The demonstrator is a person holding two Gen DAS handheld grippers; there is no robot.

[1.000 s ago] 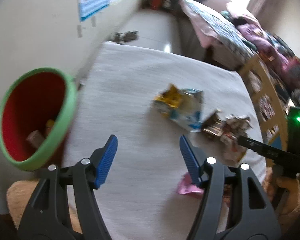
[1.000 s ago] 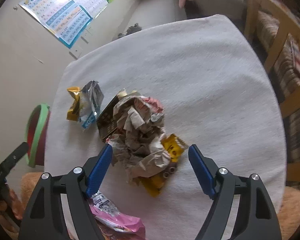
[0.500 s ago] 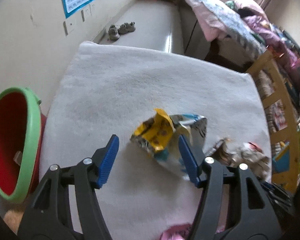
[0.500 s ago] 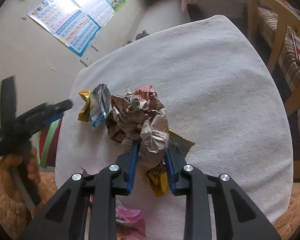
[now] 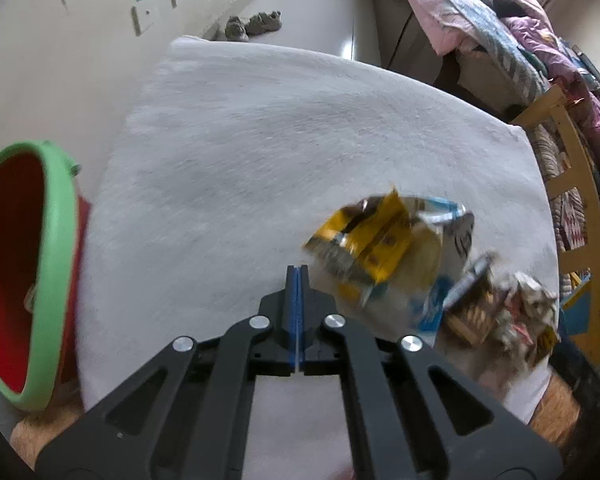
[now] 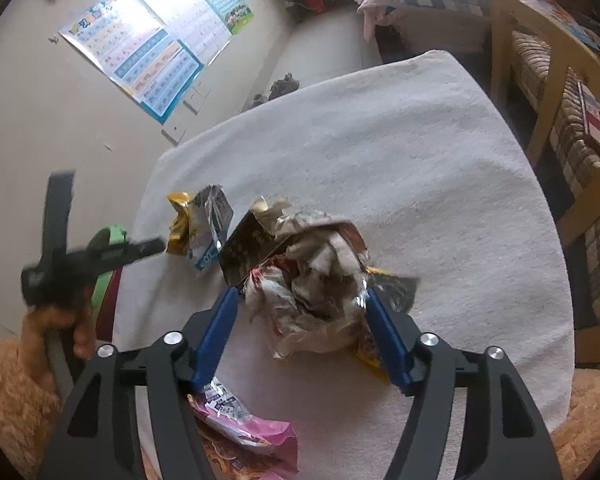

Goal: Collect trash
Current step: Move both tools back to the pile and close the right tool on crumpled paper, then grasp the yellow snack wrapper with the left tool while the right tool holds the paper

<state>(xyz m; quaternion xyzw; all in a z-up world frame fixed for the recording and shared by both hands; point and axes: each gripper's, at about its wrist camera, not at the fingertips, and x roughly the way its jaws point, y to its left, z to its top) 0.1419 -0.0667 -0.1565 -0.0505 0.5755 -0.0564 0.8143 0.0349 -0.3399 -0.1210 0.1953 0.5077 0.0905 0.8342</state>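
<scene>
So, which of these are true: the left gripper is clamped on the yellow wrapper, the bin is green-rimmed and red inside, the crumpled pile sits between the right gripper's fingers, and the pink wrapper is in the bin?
1. The left gripper clamps the yellow wrapper. False: the left gripper is shut on nothing, and the yellow wrapper lies beside it.
2. The bin has a green rim and a red inside. True.
3. The crumpled pile sits between the right gripper's fingers. True; its jaws have just been opening.
4. The pink wrapper is in the bin. False: the pink wrapper lies on the white cloth.
</scene>
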